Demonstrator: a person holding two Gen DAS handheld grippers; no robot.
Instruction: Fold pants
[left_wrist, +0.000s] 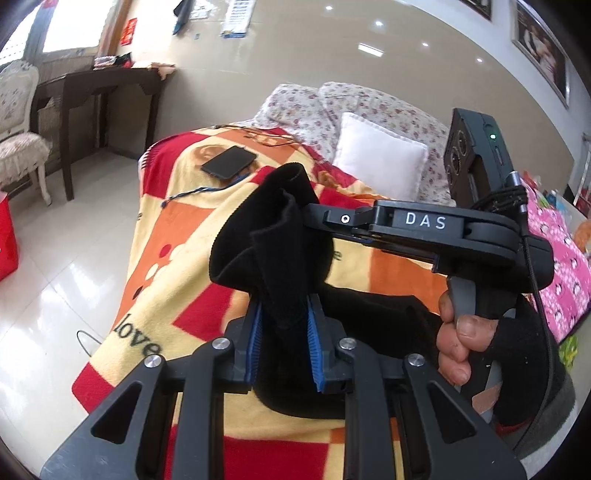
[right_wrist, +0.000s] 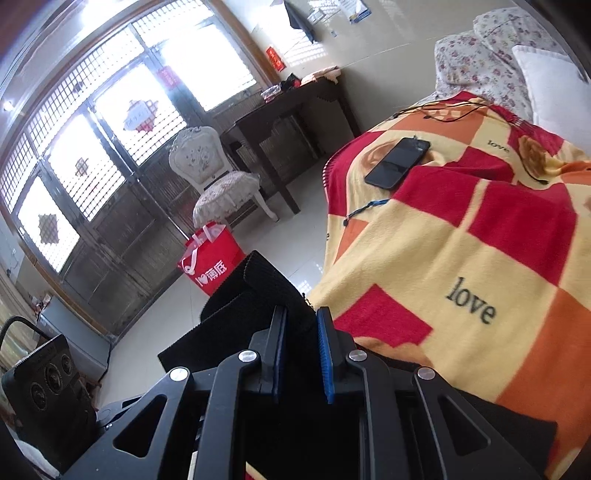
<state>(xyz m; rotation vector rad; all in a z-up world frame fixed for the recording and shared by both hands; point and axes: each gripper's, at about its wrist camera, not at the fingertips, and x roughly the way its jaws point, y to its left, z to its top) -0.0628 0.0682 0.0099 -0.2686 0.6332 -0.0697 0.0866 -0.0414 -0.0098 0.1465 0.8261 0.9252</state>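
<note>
The black pants (left_wrist: 273, 236) hang bunched above a checked blanket (left_wrist: 184, 236) on a bed. My left gripper (left_wrist: 285, 310) is shut on a fold of them, blue pads (left_wrist: 314, 332) pressing the cloth from both sides. My right gripper (left_wrist: 314, 216), held by a person's hand (left_wrist: 458, 339), reaches in from the right and bites the same bunch higher up. In the right wrist view the right gripper (right_wrist: 302, 317) is shut on the ribbed black edge of the pants (right_wrist: 236, 295), lifted off the blanket (right_wrist: 461, 240). More black cloth trails back on the bed (left_wrist: 369, 310).
A dark phone (left_wrist: 229, 162) (right_wrist: 399, 162) and thin cables lie on the blanket farther up. A white pillow (left_wrist: 380, 158) leans on floral bedding. Beside the bed are tiled floor, a red bag (right_wrist: 212, 262), a white chair (right_wrist: 218, 177) and a dark table (left_wrist: 99, 92).
</note>
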